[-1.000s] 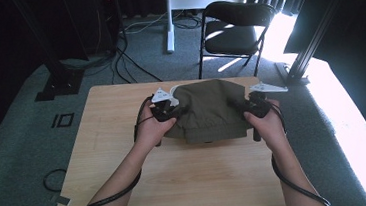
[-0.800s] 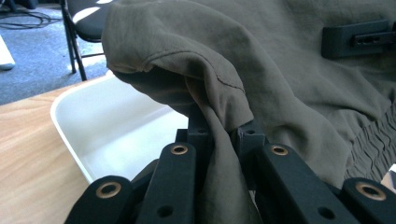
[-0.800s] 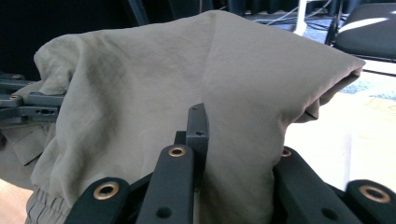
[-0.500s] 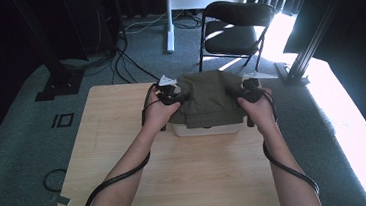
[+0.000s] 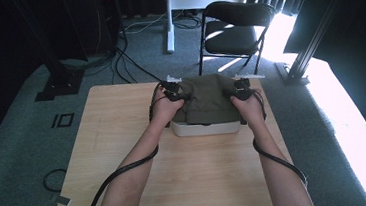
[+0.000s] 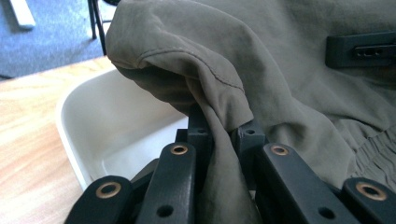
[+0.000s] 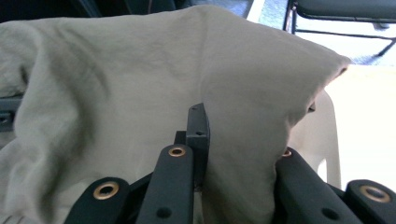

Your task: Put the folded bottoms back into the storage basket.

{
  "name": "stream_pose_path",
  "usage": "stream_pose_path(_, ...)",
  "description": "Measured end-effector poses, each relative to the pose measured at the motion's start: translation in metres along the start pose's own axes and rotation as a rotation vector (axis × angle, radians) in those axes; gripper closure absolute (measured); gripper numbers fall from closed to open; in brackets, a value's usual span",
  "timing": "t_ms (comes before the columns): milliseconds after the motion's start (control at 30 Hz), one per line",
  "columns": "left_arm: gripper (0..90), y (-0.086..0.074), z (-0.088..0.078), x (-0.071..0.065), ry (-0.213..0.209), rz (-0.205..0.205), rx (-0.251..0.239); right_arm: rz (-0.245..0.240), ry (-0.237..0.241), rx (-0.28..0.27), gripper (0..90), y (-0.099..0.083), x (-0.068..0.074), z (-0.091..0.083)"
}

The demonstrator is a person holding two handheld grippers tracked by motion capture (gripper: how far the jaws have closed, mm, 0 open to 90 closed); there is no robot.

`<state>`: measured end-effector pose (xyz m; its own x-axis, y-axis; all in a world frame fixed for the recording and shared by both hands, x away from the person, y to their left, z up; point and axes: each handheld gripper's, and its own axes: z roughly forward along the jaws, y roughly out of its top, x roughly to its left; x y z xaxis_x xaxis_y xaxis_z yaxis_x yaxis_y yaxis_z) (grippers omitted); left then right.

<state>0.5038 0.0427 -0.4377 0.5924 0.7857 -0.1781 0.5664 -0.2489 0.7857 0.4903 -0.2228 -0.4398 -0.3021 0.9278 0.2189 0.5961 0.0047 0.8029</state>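
Lowering into the white tub [image 5: 204,128] looks like the step in hand: the olive garment [image 5: 209,100] is held bunched over it, at the far middle of the table [image 5: 124,138]. Left gripper [image 5: 177,94] is clamped on the garment's left edge, fabric pinched between the jaws; right gripper [image 5: 238,92] is clamped on the right edge likewise. Cloth is judged not yet settled inside; part is draped over the rim. Next move calls for both hands to be brought down evenly, overhang tucked in, then both grips released.
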Motion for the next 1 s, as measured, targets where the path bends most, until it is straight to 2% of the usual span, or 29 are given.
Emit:
stream_pose_path(300, 82.6, -0.006, 0.018, 0.002, 0.034, 0.005, 0.064, 0.017, -0.041, 0.085, 79.5, -0.009, -0.005, 0.028)
stream_pose_path(367, 82.6, -0.007, 0.021, 0.001, 0.042, 0.010, 0.073, 0.007, -0.051, 0.105, 79.5, -0.012, -0.005, 0.033)
stream_pose_path(433, 82.5, -0.009, 0.027, 0.000, 0.054, 0.017, 0.105, 0.000, -0.061, 0.126, 79.5, -0.015, -0.006, 0.038)
stream_pose_path(500, 82.5, -0.009, 0.029, 0.000, 0.058, 0.016, 0.120, 0.014, -0.069, 0.158, 79.4, -0.017, -0.006, 0.041)
stream_pose_path(700, 82.4, -0.011, 0.037, -0.002, 0.079, 0.025, 0.145, 0.007, -0.079, 0.178, 79.2, -0.015, -0.006, 0.044)
stream_pose_path(733, 79.1, -0.012, 0.038, -0.002, 0.082, 0.014, 0.155, 0.016, -0.079, 0.170, 75.3, -0.013, -0.007, 0.044)
stream_pose_path(767, 74.2, -0.012, 0.038, -0.002, 0.082, 0.014, 0.155, 0.016, -0.079, 0.170, 75.3, -0.013, -0.007, 0.044)
stream_pose_path(800, 68.6, -0.014, 0.041, -0.002, 0.073, 0.004, 0.176, 0.026, -0.088, 0.173, 68.6, -0.013, -0.008, 0.045)
stream_pose_path(833, 65.7, -0.015, 0.042, -0.002, 0.077, 0.004, 0.177, 0.031, -0.092, 0.173, 63.6, -0.013, -0.009, 0.045)
stream_pose_path(867, 60.9, -0.015, 0.042, -0.002, 0.077, 0.004, 0.177, 0.031, -0.092, 0.173, 63.6, -0.013, -0.009, 0.045)
stream_pose_path(933, 57.7, -0.015, 0.042, -0.003, 0.082, -0.009, 0.158, 0.001, -0.116, 0.165, 57.9, -0.013, -0.010, 0.044)
stream_pose_path(967, 50.1, -0.015, 0.042, -0.003, 0.082, -0.009, 0.158, 0.001, -0.116, 0.165, 57.9, -0.013, -0.010, 0.044)
stream_pose_path(1000, 49.1, -0.015, 0.042, -0.003, 0.076, -0.009, 0.154, 0.000, -0.116, 0.157, 50.6, -0.013, -0.011, 0.044)
